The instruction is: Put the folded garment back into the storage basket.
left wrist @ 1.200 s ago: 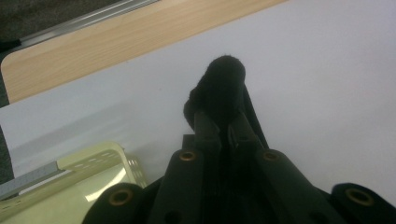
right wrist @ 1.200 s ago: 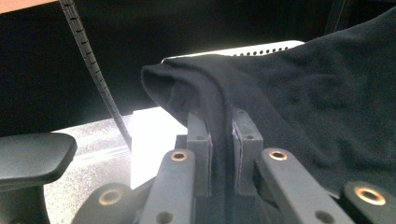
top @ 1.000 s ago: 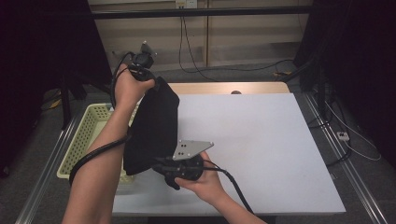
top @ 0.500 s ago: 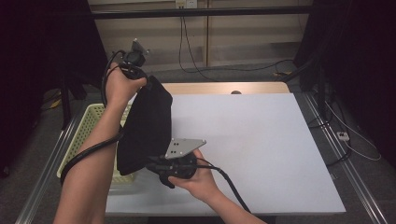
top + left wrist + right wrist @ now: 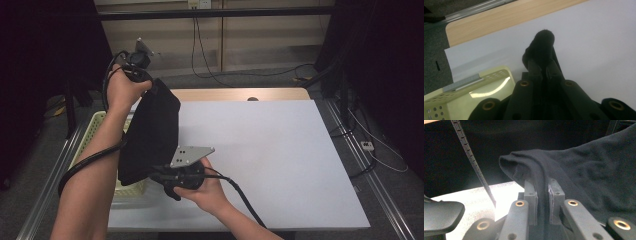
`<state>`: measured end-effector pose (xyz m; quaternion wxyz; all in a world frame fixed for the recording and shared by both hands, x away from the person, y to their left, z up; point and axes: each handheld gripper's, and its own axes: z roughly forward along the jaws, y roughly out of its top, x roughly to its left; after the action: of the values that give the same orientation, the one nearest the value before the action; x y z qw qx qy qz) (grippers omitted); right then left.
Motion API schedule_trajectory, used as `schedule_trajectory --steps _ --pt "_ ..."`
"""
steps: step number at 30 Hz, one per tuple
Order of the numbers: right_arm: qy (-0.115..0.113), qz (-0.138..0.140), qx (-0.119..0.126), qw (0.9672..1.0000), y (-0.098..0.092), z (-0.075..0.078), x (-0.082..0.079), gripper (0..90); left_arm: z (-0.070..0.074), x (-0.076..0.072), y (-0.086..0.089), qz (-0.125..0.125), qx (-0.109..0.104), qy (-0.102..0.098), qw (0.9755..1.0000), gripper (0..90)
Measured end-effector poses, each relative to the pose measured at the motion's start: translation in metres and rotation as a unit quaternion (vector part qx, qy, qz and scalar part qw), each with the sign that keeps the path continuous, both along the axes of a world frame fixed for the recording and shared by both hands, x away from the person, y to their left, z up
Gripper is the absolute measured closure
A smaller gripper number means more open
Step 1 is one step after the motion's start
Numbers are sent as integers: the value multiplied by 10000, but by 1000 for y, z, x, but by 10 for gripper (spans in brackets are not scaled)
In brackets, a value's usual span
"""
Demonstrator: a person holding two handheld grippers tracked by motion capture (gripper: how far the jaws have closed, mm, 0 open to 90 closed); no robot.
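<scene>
A black cloth (image 5: 150, 135) hangs stretched between my two grippers above the left side of the white table (image 5: 270, 150). My left gripper (image 5: 145, 75) is raised high at the back left, shut on the cloth's upper corner (image 5: 541, 47), which bulges past its jaws. My right gripper (image 5: 157, 175) is low near the front, under its grey plate, shut on the cloth's lower edge (image 5: 534, 167); the fabric runs pinched between the two jaws in the right gripper view.
A pale yellow perforated basket (image 5: 92, 135) sits at the table's left edge, partly behind the cloth and my left forearm; its corner (image 5: 474, 87) shows in the left gripper view. A wooden strip (image 5: 240, 94) borders the table's far side. Cables trail from both grippers.
Both hands have carried the cloth slightly leftward, the left gripper rising a little; both grips hold.
</scene>
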<state>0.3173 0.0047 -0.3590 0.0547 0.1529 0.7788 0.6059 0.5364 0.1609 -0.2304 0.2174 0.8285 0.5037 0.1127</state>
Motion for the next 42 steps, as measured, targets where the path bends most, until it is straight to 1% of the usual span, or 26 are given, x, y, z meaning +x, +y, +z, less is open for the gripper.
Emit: schedule_trajectory --steps 2,4,12,15,16,17,18,20,23,26,27,28,29,33,36,37,41,42 --pt "-20 20 4 10000 2 1 0 814 1 0 1 -23 -46 31 10000 858" --pt "-8 37 15 10000 4 1 1 814 1 0 2 -10 -3 39 10000 858" --pt "-42 118 43 9999 12 5 1 814 8 -1 8 1 16 -1 10000 857" --pt "-68 127 34 9999 14 5 2 814 9 -1 12 98 -18 4 9999 858" --pt "-45 119 53 9999 14 5 2 814 9 -1 15 74 -13 9 10000 858" --pt "-44 121 43 9999 15 5 2 814 9 -1 16 127 -34 21 9999 857" --pt "-32 110 52 9999 16 5 3 814 9 -1 17 123 -36 -7 9999 858" --pt "-27 125 55 9999 18 5 4 814 9 -1 20 133 -66 10 9999 858" --pt "-44 150 60 9999 22 5 4 814 10 0 24 151 -39 -8 9999 858" --pt "-50 167 54 9998 26 5 5 814 12 -1 28 226 -49 -12 9997 858" --pt "-62 178 46 9998 27 5 5 814 12 -1 29 210 -34 -14 9998 858" --pt "-59 177 29 9998 28 6 6 814 13 -1 30 268 -42 -10 9996 858" --pt "-69 183 34 9998 29 6 6 815 13 -1 32 267 -50 -40 9996 858" --pt "-72 212 45 9997 33 7 7 814 13 -1 36 286 -82 -25 9996 858" --pt "-75 217 55 9997 36 9 7 814 14 -1 38 293 -30 -7 9996 858" --pt "-81 238 54 9997 37 9 8 814 14 -1 39 299 -70 -19 9995 857" --pt "-15 248 85 9997 40 8 10 814 15 0 43 332 -67 -17 9994 858" --pt "-13 237 77 9997 41 8 10 814 15 -1 44 386 -91 -33 9992 858"
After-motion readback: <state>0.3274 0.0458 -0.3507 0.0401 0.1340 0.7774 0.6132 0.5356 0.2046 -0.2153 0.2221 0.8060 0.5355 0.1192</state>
